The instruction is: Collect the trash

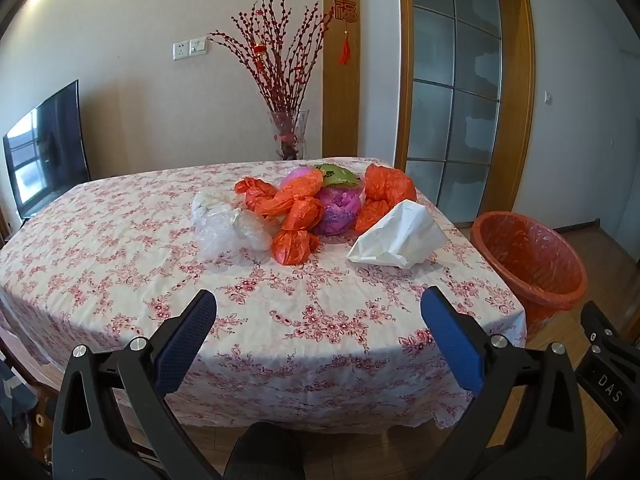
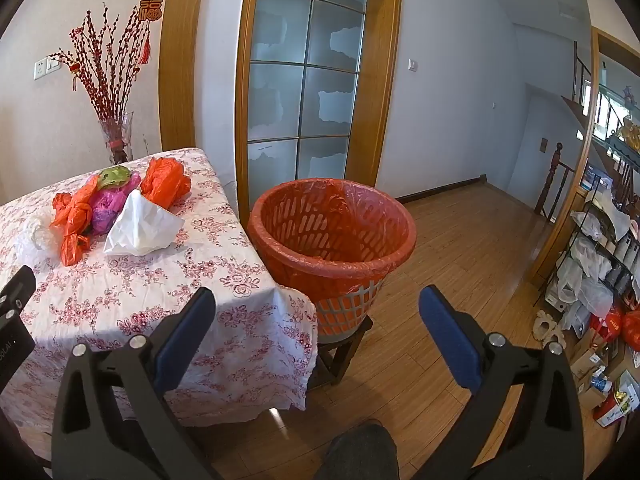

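Note:
A pile of crumpled plastic bags lies on the floral tablecloth (image 1: 120,240): orange bags (image 1: 296,208), a pink-purple bag (image 1: 338,210), a clear bag (image 1: 224,224) and a white bag (image 1: 402,238). The pile also shows in the right wrist view, with the white bag (image 2: 140,228) nearest. A basket lined with an orange bag (image 2: 332,232) stands on a wooden stool right of the table; it also shows in the left wrist view (image 1: 528,256). My left gripper (image 1: 318,312) is open and empty over the table's near edge. My right gripper (image 2: 318,312) is open and empty, near the table's corner and the basket.
A glass vase of red branches (image 1: 286,120) stands behind the table. A TV (image 1: 44,148) is at the left, a glass door (image 2: 304,80) behind the basket. A cluttered shelf with bags and boxes (image 2: 600,280) stands at the right on the wooden floor.

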Tool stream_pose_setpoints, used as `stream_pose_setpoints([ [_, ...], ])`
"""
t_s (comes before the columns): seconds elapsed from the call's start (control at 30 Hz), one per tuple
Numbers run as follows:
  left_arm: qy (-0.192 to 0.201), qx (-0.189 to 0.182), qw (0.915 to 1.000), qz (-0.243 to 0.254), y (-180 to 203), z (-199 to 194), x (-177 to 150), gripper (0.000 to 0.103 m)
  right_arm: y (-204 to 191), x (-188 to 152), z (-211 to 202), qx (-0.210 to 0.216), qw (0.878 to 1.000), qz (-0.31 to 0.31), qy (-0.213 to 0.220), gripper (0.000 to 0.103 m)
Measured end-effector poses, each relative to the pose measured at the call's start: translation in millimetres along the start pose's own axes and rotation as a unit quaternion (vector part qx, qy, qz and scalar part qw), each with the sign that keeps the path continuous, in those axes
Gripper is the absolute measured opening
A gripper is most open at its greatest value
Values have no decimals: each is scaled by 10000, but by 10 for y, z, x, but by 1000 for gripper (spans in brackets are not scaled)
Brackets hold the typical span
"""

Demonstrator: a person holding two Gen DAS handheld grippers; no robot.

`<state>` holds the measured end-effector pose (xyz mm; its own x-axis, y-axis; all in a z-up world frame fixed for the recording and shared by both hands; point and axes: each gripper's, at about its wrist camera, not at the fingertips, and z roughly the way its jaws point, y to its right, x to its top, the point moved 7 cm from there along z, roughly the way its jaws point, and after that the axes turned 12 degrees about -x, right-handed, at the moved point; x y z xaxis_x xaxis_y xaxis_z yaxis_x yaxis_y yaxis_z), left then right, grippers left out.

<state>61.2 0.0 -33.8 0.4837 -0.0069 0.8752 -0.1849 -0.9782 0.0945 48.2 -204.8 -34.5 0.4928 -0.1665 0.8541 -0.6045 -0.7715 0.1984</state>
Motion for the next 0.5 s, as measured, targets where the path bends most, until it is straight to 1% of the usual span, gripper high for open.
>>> stream_pose_setpoints([
  [0.5,-12,-6,10000,-6,6,2,-3,101,9,6,-9,0,10000,4,17,99],
])
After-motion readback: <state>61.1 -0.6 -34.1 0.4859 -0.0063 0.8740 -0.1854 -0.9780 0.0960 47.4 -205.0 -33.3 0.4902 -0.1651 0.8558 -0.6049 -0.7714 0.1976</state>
